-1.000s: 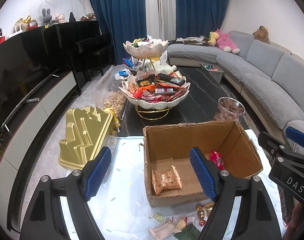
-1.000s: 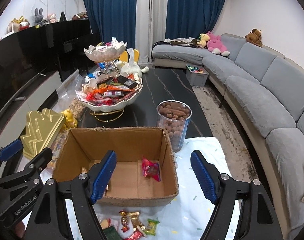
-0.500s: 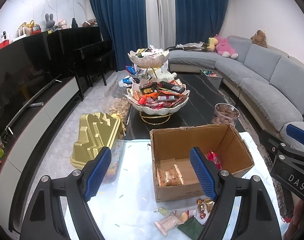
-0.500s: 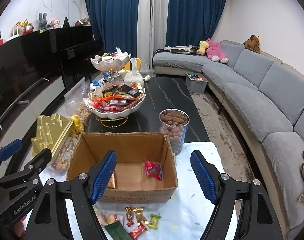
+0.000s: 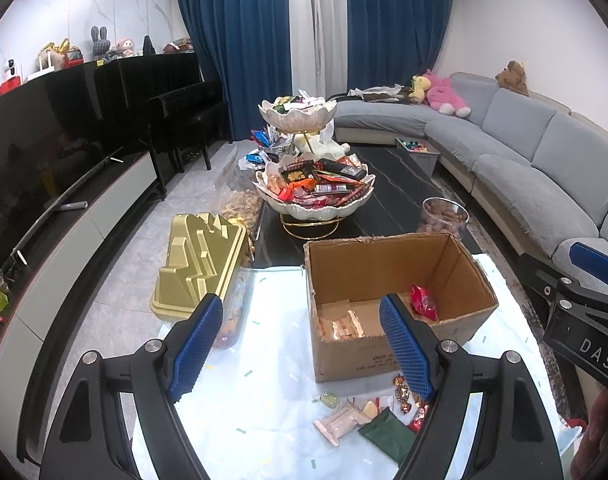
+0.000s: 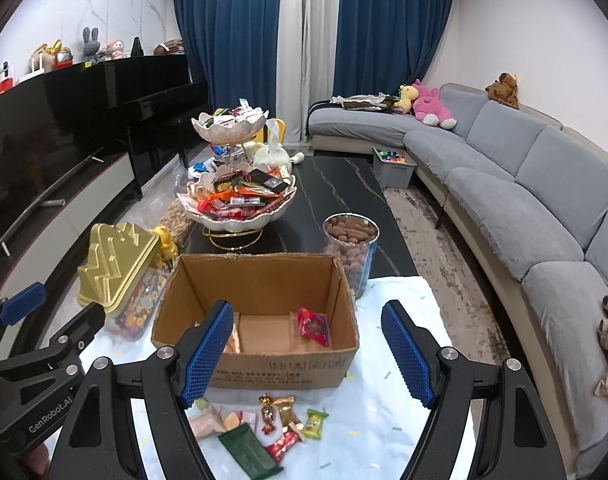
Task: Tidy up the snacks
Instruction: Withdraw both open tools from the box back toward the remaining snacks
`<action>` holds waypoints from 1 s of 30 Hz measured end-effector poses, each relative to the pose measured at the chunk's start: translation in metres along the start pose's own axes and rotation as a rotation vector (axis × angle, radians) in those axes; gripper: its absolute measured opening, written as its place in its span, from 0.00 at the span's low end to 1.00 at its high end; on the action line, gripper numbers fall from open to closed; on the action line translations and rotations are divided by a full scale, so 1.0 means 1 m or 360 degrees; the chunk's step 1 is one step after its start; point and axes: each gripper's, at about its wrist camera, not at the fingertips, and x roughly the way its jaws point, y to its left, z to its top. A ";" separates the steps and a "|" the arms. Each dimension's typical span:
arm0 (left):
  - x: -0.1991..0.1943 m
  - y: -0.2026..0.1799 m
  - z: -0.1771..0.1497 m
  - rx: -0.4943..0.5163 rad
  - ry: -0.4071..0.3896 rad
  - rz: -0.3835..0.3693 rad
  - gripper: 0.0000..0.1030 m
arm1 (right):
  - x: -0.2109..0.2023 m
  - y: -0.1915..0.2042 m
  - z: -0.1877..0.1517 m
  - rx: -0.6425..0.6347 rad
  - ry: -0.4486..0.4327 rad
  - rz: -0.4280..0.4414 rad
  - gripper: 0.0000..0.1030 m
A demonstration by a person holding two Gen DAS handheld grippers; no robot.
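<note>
Cardboard box (image 6: 264,368) holds a red packet (image 6: 313,326) and wafers (image 5: 341,326); both claws (image 5: 304,350) (image 6: 307,354) gape empty.

Brown cardboard box (image 6: 264,372) with small dark print on the front wall; inside, a red wrapper (image 6: 313,326) and pale orange-pink packets (image 5: 341,326). White table cover (image 6: 387,404) sprinkled with small coloured flecks. In front of the box, loose snacks (image 6: 264,424): dark green, gold, red, light green, pale pink (perhaps also yellow, too small to tell). Gold lid (image 5: 198,270) on a clear container. Cream tiered bowl stand (image 6: 240,200) with gold legs. Black marble table (image 6: 339,196) with thin white veins. Deep blue curtains (image 6: 232,36), grey sofa (image 6: 523,184). Blue, grid-textured pads (image 6: 407,354) on black fingers.
</note>
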 end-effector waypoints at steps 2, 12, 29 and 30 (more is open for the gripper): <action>-0.003 0.001 -0.003 0.0003 -0.0003 -0.0003 0.78 | -0.003 0.002 -0.004 -0.0003 0.0002 0.0002 0.75; -0.014 0.007 -0.021 0.0018 0.0000 -0.0003 0.78 | -0.015 0.013 -0.027 -0.0031 0.0026 0.0016 0.75; -0.016 0.012 -0.064 0.0140 -0.0032 -0.0013 0.79 | -0.024 0.027 -0.070 -0.0095 -0.0001 0.0021 0.75; -0.015 0.012 -0.066 0.0148 -0.0029 -0.0016 0.79 | -0.024 0.027 -0.073 -0.0098 0.0001 0.0025 0.75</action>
